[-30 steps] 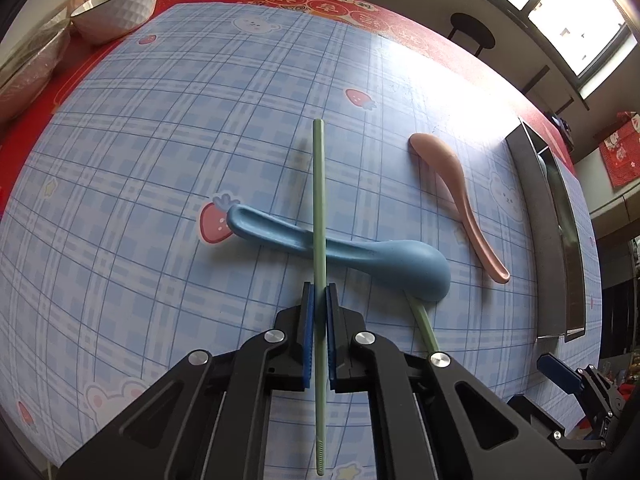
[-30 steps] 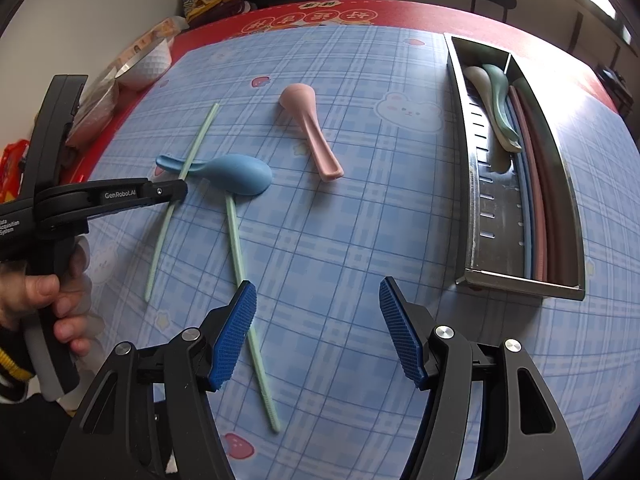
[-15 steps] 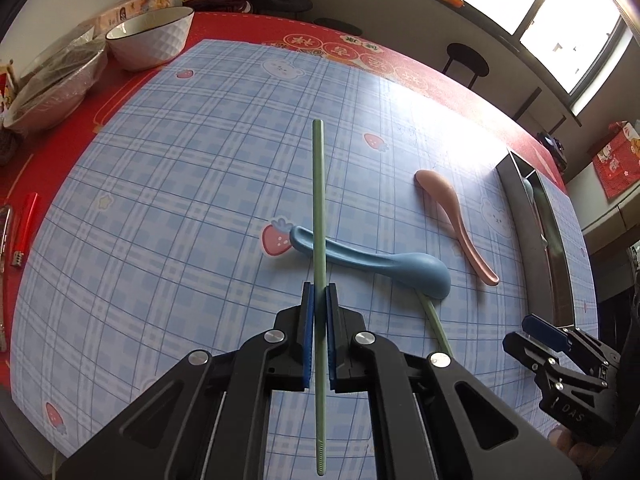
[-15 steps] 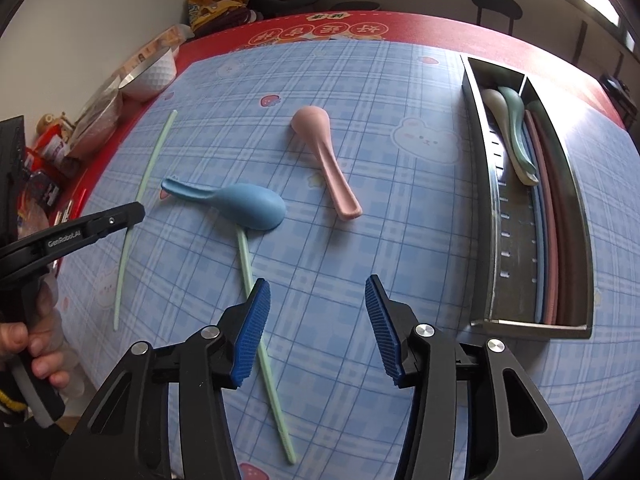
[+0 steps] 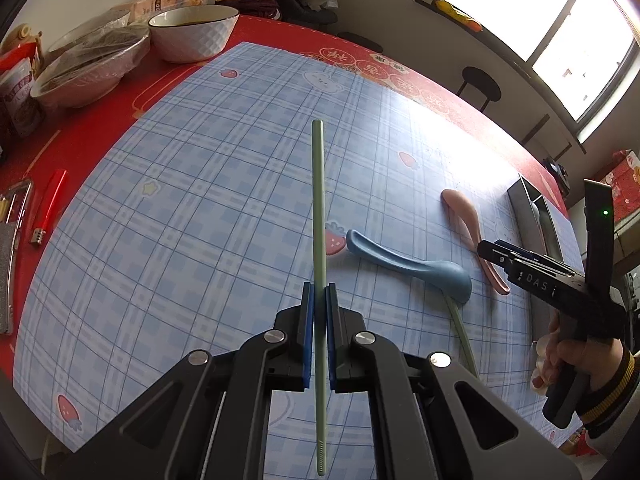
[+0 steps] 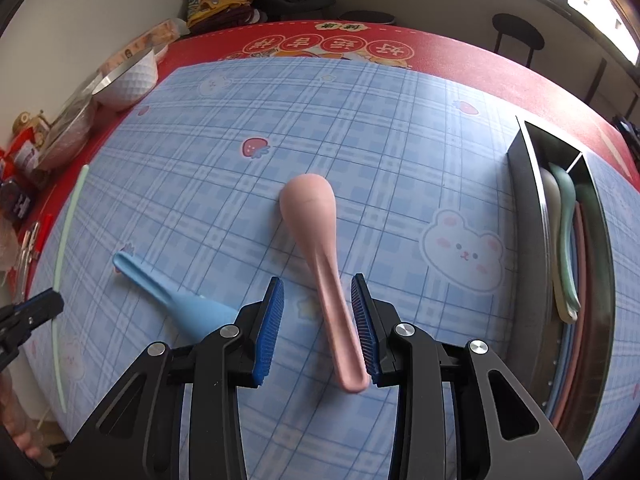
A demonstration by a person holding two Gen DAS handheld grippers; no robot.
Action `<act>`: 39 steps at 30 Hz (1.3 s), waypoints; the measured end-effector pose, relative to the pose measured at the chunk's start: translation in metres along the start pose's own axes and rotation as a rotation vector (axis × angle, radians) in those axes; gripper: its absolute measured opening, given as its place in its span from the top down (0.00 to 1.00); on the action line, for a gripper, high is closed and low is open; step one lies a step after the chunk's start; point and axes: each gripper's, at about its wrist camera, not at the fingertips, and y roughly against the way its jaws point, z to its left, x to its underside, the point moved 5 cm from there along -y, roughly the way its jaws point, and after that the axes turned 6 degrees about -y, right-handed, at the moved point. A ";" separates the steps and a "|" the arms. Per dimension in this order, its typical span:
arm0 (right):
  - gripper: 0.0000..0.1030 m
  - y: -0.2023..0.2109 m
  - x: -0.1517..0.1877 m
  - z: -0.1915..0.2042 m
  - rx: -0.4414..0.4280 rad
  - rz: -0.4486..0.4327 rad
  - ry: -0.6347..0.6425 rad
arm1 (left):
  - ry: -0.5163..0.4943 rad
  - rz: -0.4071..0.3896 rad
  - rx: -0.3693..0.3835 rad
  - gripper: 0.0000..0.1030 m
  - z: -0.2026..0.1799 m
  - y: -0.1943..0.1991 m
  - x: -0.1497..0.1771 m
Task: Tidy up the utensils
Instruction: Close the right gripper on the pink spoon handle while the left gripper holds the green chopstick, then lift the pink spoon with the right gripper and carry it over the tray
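Holding spoons + chopsticks lengthwise: metal tray (image 6: 532, 216) at rt

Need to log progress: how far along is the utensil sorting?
Done: several spoons and chopsticks lie in the tray. In hand: left gripper holds a green chopstick; right gripper is open around the pink spoon. Left: blue spoon and second chopstick.
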 end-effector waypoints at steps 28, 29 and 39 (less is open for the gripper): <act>0.82 -0.010 0.003 0.017 0.030 0.005 0.064 | 0.054 0.125 0.063 0.95 0.006 -0.028 0.013; 0.82 -0.007 0.005 0.018 0.026 -0.007 0.058 | 0.056 0.137 0.061 0.95 0.006 -0.031 0.014; 0.82 0.029 0.021 0.017 -0.048 -0.090 -0.028 | 0.031 0.171 0.029 0.95 -0.001 -0.042 0.013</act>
